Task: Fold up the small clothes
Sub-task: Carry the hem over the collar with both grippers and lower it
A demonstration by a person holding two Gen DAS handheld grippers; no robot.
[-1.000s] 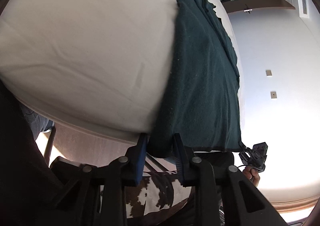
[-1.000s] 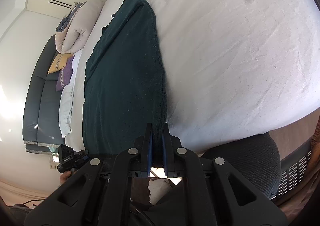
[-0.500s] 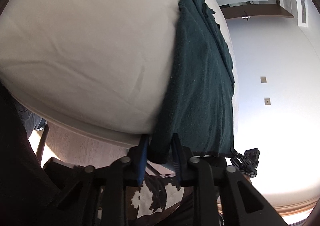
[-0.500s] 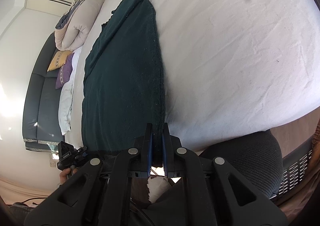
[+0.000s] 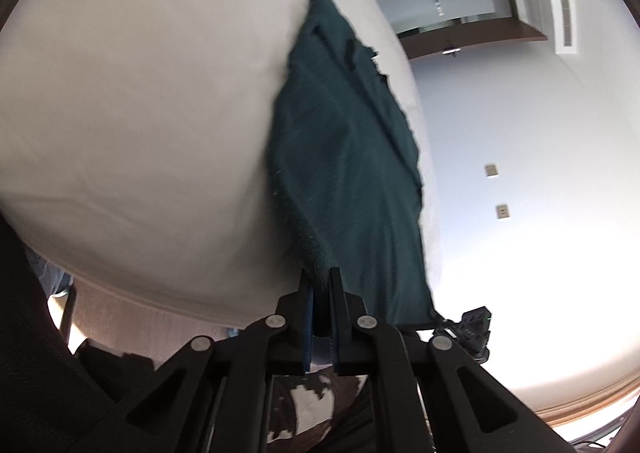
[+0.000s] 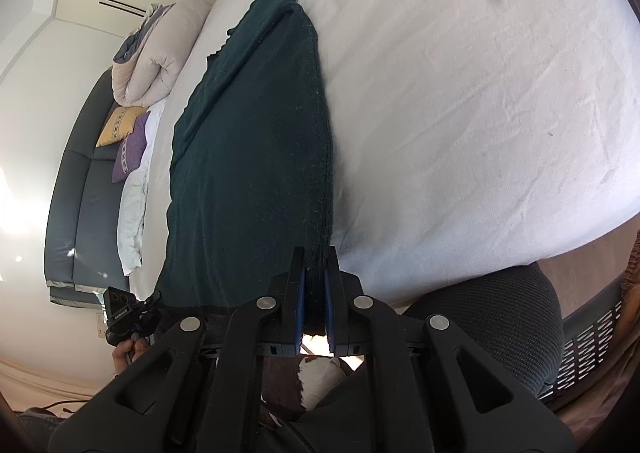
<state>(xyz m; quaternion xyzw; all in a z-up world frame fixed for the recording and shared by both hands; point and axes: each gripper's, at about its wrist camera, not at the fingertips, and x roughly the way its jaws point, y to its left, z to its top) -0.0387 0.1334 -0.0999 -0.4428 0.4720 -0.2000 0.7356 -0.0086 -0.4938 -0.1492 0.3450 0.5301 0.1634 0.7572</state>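
Left wrist view first: the left gripper has its two black fingers drawn together on the near corner of the dark green garment, the blue pads pinching a thick fold of the cloth between them. The jaws have just been closing, and the cloth sits clamped in the narrow slot that remains. From that pinch the fabric rises away in a taut ridge, with its near edge lifted off the white bed sheet, and the picture is somewhat blurred. The tool points down at a slant toward the bed edge. At the lower right of this view the other gripper's black body shows at the far corner of the same hem.

In the right wrist view, the right gripper is likewise clenched on the garment, its blue-lined fingers squeezing the knitted edge at the near corner. It tilts more steeply down at the mattress. The green cloth stretches away from the jaws in a long narrow shape over the white sheet, one long side folded over on itself, its far tip near the middle of the bed. At the lower left a hand grips the left tool's handle just off the bed's side. Beyond lie a rolled duvet, a yellow cushion, a purple cushion and a dark grey sofa; a black mesh chair back sits at the lower right.
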